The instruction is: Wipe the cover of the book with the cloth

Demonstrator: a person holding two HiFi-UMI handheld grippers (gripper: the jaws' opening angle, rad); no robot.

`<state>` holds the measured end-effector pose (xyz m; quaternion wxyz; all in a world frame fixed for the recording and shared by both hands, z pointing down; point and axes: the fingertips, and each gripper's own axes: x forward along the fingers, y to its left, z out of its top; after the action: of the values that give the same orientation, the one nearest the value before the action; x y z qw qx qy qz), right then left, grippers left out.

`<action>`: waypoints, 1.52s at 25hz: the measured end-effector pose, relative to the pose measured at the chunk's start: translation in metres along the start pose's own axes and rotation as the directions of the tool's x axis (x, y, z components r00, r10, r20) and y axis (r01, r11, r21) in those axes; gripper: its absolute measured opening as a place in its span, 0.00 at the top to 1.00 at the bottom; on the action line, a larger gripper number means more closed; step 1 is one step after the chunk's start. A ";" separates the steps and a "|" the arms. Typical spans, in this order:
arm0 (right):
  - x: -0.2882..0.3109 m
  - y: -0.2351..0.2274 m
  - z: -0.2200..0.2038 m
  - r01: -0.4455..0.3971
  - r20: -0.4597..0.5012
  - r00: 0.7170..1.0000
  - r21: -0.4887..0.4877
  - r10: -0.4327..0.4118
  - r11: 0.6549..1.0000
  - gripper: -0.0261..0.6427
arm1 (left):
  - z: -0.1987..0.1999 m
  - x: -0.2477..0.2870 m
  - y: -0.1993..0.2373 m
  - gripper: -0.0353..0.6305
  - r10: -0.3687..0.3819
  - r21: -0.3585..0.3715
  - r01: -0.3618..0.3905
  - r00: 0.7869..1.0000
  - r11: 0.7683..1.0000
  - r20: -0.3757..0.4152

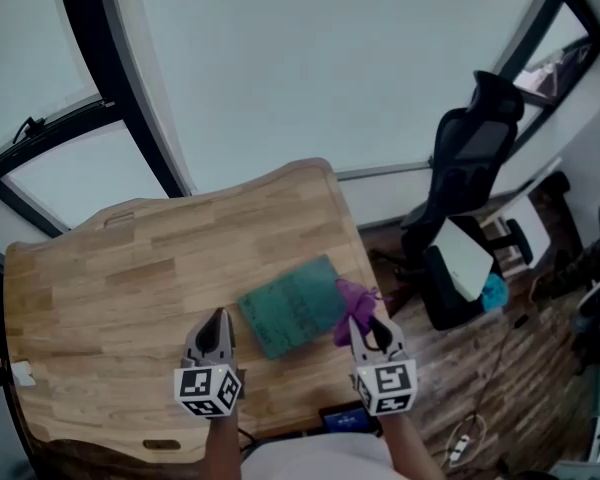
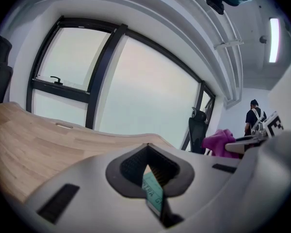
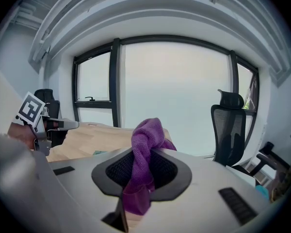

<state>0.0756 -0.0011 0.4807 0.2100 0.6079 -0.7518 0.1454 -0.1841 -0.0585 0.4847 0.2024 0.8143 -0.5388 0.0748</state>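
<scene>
Right gripper (image 1: 360, 326) jaws pinch the purple cloth (image 1: 352, 301), which bunches at the three o'clock edge of the teal book (image 1: 292, 306). That book lies flat near the front right of the wooden table (image 1: 110, 268). Left gripper (image 1: 217, 320), jaws pressed together and empty, waits just off the book at nine o'clock. Wiping well likely means laying the cloth flat on the cover while the left gripper steadies the book.

The book (image 1: 292, 306) is blurred at the head view's lower middle, and its cover print cannot be read. In the left gripper view only a sliver of it shows at bottom centre, with its letters cut off. The cloth (image 1: 352, 298) has its lower end hidden behind the right gripper (image 1: 360, 330). A person (image 2: 253, 116) at the far right of the left gripper view is too small to make out.
</scene>
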 end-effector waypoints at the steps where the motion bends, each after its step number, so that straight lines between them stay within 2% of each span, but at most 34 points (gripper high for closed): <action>1: 0.001 -0.001 0.001 -0.003 0.003 1.000 0.001 0.003 1.000 0.85 | -0.002 0.001 -0.001 0.94 0.002 -0.001 -0.002 1.000 1.000 -0.004; 7: 0.010 -0.009 0.003 -0.050 0.002 0.999 -0.029 0.051 0.998 0.85 | -0.003 0.003 -0.004 0.94 0.043 -0.012 -0.043 0.999 0.999 -0.008; 11: 0.023 -0.016 0.003 -0.089 0.035 0.995 -0.068 0.091 0.994 0.85 | -0.006 -0.003 -0.008 0.94 0.069 -0.008 -0.069 0.998 0.998 -0.008; 14: 0.033 -0.016 0.003 -0.128 0.013 0.991 -0.091 0.130 0.988 0.85 | -0.014 -0.003 -0.009 0.94 0.092 -0.014 -0.092 0.996 0.996 -0.007; 21: 0.042 -0.024 -0.001 -0.139 0.018 0.990 -0.099 0.141 0.985 0.85 | -0.030 -0.005 -0.006 0.94 0.122 -0.036 -0.124 0.991 0.992 -0.053; 28: 0.052 -0.026 -0.007 -0.158 -0.017 0.987 -0.087 0.157 0.984 0.85 | -0.052 0.011 -0.002 0.94 0.087 -0.090 -0.099 0.988 0.991 -0.132; 35: 0.067 -0.032 -0.014 -0.163 -0.044 0.986 -0.095 0.159 0.982 0.85 | -0.070 0.027 0.006 0.80 0.051 -0.143 -0.078 0.981 0.987 -0.185; 38: 0.075 -0.032 -0.019 -0.166 -0.062 0.985 -0.101 0.160 0.981 0.85 | -0.083 0.034 0.009 0.78 0.016 -0.186 -0.058 0.975 0.981 -0.221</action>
<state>0.0970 -0.0628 0.5331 0.2494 0.5283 -0.7998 0.1381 -0.1698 -0.0563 0.5738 0.3362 0.7677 -0.5332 0.1158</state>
